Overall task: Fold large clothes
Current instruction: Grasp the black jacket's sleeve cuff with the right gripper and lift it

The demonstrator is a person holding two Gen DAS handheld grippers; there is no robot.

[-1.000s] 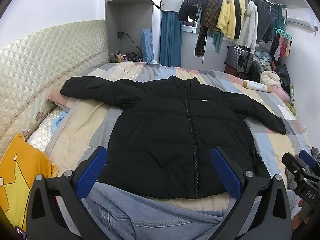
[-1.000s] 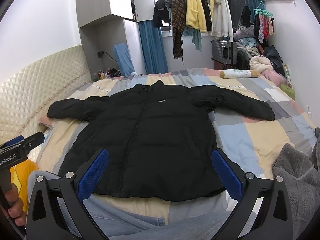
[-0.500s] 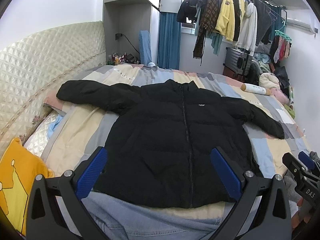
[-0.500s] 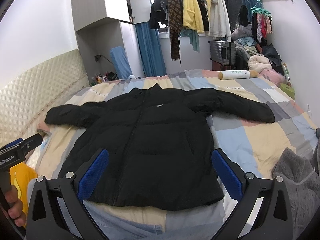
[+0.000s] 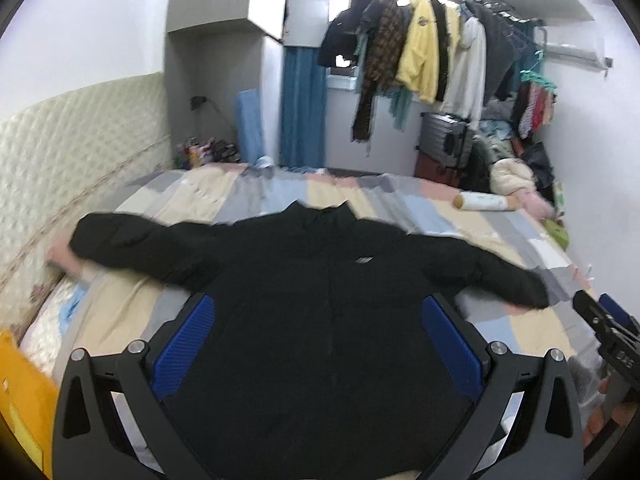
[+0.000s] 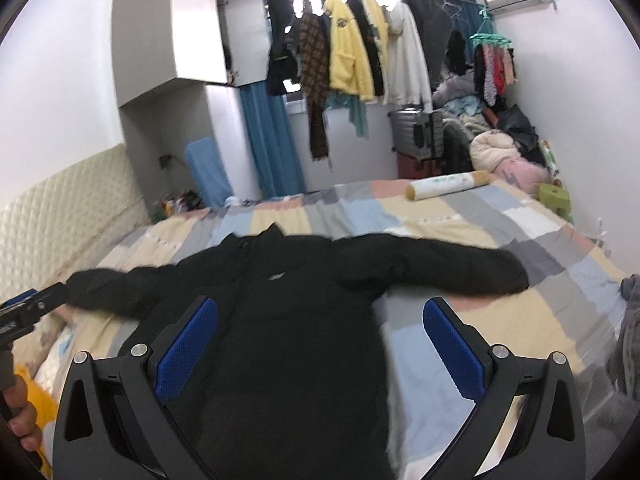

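From my left claw (image 5: 316, 344) I see one black puffer jacket (image 5: 320, 300) lying face up and zipped on the patchwork bed (image 5: 208, 192), collar toward the far wall, both sleeves spread wide. The left sleeve (image 5: 136, 240) reaches toward the quilted headboard (image 5: 80, 136), and I judge its cuff the natural first hold for this claw, whose two blue pads stand wide apart with nothing between them. The jacket looks padded and light but bulky; I expect it to spring back from a fold and slide a little on its slick shell, so I would pinch a full thickness of cuff or hem, not the surface fabric. My right claw (image 6: 320, 344) hangs over the jacket's lower body, its pads equally wide and empty. The right sleeve (image 6: 460, 272) lies across the bed toward the room, near one rolled tube (image 6: 448, 188) that rests well apart from it by the far edge. I count one jacket, two sleeves, two claws. Both views are slightly blurred, so finer seams escape me.
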